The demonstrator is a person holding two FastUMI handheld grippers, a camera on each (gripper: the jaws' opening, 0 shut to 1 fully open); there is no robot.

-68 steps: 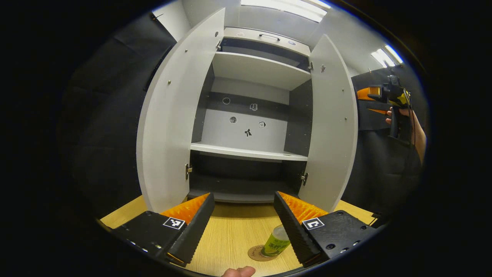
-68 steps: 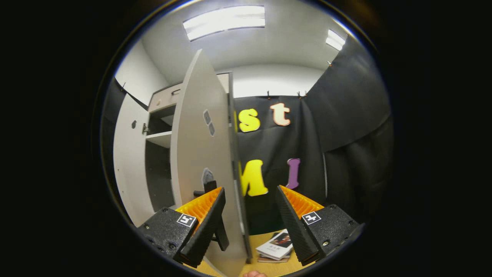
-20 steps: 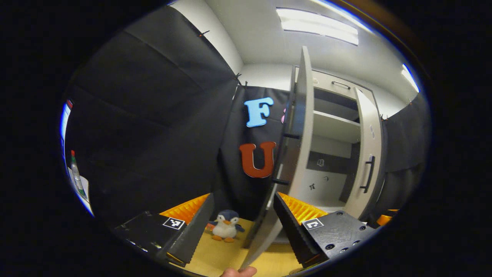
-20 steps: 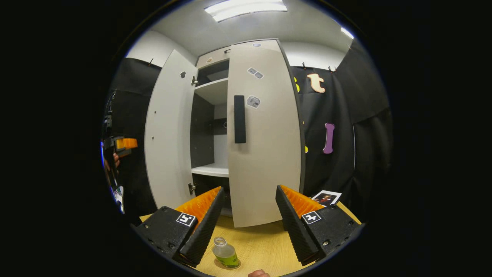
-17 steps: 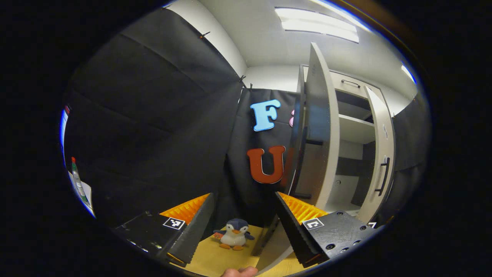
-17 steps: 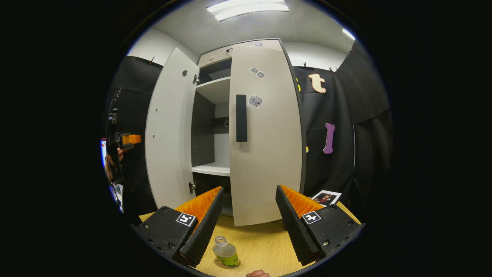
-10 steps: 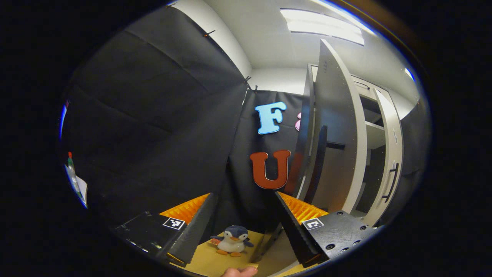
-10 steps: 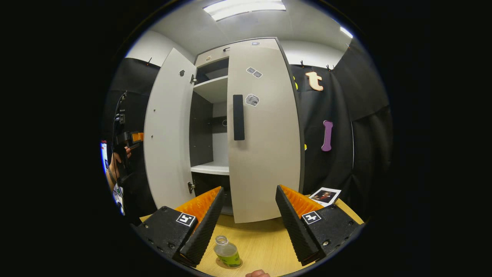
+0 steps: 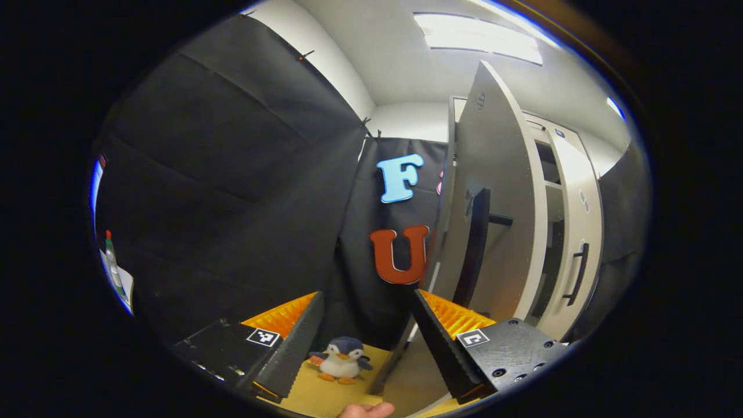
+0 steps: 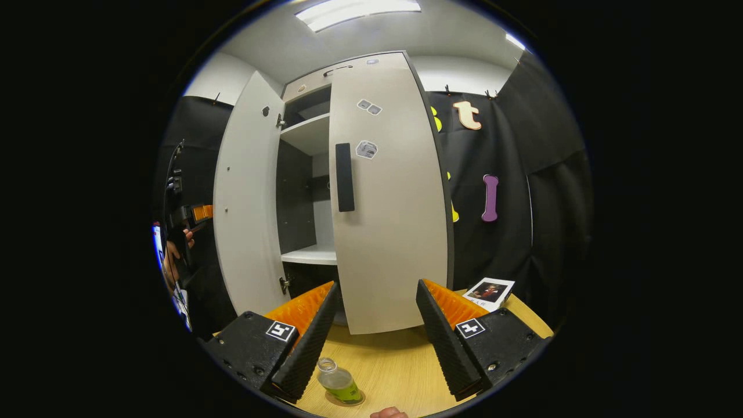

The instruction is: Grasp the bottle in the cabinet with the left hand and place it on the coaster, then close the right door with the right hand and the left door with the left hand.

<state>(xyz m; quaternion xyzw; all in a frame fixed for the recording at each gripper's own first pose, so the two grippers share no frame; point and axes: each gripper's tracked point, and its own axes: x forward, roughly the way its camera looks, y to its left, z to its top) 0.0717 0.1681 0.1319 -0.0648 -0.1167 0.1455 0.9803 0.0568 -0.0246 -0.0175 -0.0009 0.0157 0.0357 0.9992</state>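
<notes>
Two flat matte doors, one shut, one ajar.
We see ridged fingers [image 9: 447, 348] spread on both grippers; bottle [image 10: 338, 381] on round coaster [image 10: 348, 399].

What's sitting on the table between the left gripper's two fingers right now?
In the left gripper view, a small plush penguin stands on the wooden table, framed between the open left gripper fingers, beside the left door.

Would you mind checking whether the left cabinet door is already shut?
No, the left door stands swung out, with the shelf showing behind it.
</notes>
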